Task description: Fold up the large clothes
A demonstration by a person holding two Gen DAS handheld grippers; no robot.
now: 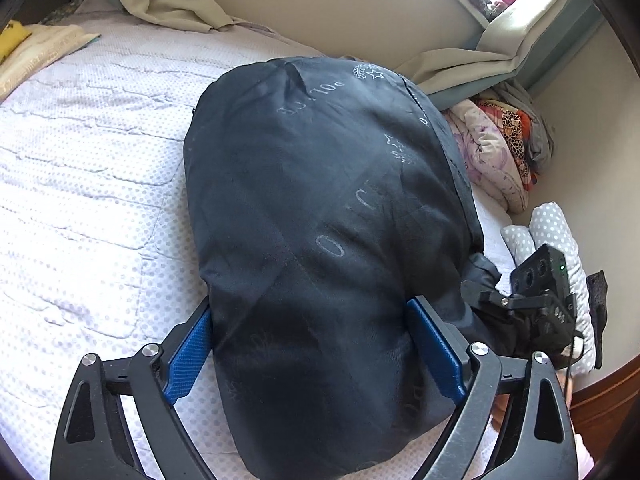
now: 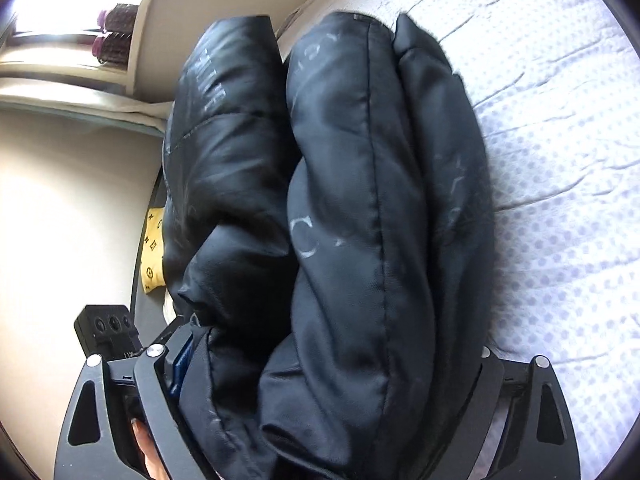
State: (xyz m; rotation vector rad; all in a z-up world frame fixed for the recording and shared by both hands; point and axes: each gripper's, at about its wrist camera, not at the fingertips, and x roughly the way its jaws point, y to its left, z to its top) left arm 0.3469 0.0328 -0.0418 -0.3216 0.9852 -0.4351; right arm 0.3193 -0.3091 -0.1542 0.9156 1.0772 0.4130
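Jacket: black padded jacket [image 1: 328, 208], folded into a thick bundle, on the dotted bedspread [image 1: 92, 168].
Left tool [image 1: 310, 344]: clamped wide around the bundle's near end.
Right tool [image 2: 328, 380]: clamped across its bunched layers.

Both grippers are built of black linkage arms joined by silver round screws [image 1: 151, 350]. Blue textured pads [image 1: 188, 354] are fitted inside the left gripper [image 1: 312, 340]

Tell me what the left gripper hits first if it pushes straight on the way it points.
The folded black padded jacket: its bulk already fills the gap of the left gripper between the blue pads. Beyond it the line probably runs to the beige wall, though depth is unclear.
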